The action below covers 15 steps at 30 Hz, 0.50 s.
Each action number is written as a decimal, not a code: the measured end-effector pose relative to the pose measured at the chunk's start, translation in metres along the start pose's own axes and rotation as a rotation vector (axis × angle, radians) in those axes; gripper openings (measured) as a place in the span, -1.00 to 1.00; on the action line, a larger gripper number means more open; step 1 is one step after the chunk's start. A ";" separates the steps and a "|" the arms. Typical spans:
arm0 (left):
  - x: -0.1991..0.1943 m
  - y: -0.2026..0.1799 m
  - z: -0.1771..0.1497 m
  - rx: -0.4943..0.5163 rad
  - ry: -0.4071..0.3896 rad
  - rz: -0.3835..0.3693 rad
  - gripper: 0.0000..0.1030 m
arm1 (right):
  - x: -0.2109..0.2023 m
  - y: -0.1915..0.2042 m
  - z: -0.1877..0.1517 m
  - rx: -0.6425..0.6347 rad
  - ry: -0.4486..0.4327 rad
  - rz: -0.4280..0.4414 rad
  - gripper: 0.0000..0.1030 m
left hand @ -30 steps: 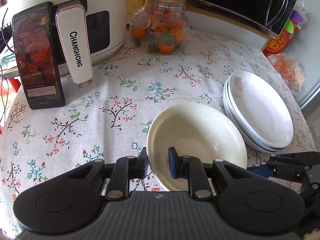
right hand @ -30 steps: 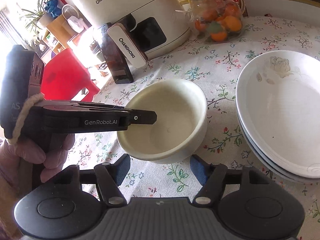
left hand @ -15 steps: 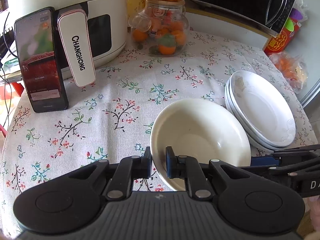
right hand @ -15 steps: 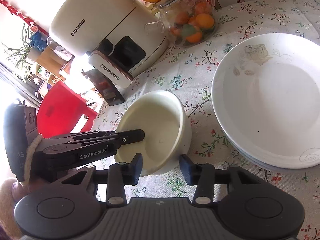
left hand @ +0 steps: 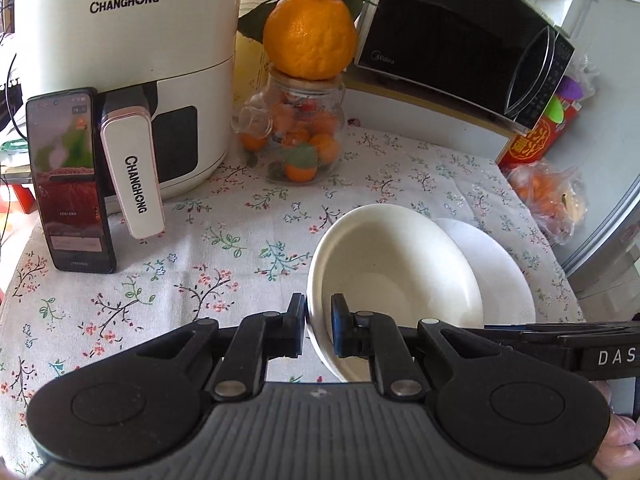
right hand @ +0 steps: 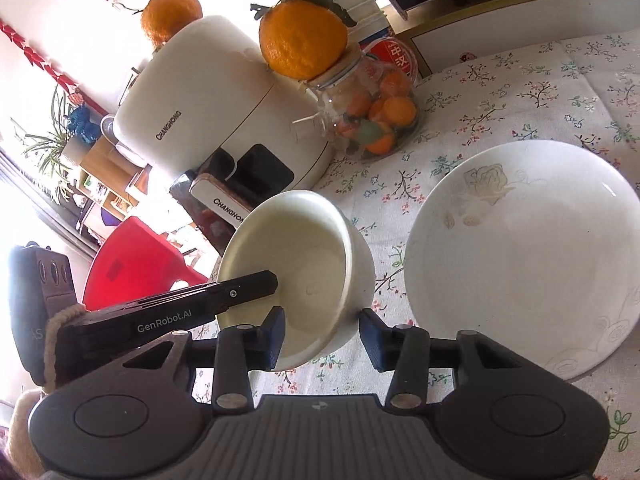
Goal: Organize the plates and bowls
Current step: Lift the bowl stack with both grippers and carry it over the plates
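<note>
The cream ceramic bowl is judged rigid, glazed, slippery and breakable; the thin rim is the sound purchase; the left gripper is clamped across the near rim wall, one pad inside, one outside; the bowl is carried tilted, clear of the cloth, beside the stacked white plates; the right gripper stands parted, straddling the bowl's lower wall, its left pad at the wall, contact not confirmed.

Left gripper jaws clamped (rim pinched); right gripper jaws parted.
</note>
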<state>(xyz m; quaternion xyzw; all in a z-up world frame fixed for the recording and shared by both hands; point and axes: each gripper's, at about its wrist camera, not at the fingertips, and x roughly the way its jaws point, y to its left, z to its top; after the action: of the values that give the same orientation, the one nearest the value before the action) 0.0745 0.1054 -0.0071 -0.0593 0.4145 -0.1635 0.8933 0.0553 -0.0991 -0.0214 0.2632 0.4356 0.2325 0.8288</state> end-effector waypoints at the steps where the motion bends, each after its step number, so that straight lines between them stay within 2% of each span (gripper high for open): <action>1: 0.001 -0.005 0.002 0.001 -0.005 -0.009 -0.77 | -0.004 -0.002 0.002 0.005 -0.012 -0.003 -0.20; 8: 0.021 -0.043 0.012 -0.004 0.002 -0.071 -0.77 | -0.038 -0.032 0.019 0.081 -0.108 -0.049 -0.20; 15: 0.045 -0.072 0.009 -0.002 0.039 -0.100 -0.77 | -0.059 -0.061 0.028 0.143 -0.157 -0.113 -0.20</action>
<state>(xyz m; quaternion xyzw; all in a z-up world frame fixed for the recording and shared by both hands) 0.0917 0.0224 -0.0165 -0.0778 0.4284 -0.2088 0.8757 0.0584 -0.1880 -0.0119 0.3139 0.3992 0.1323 0.8512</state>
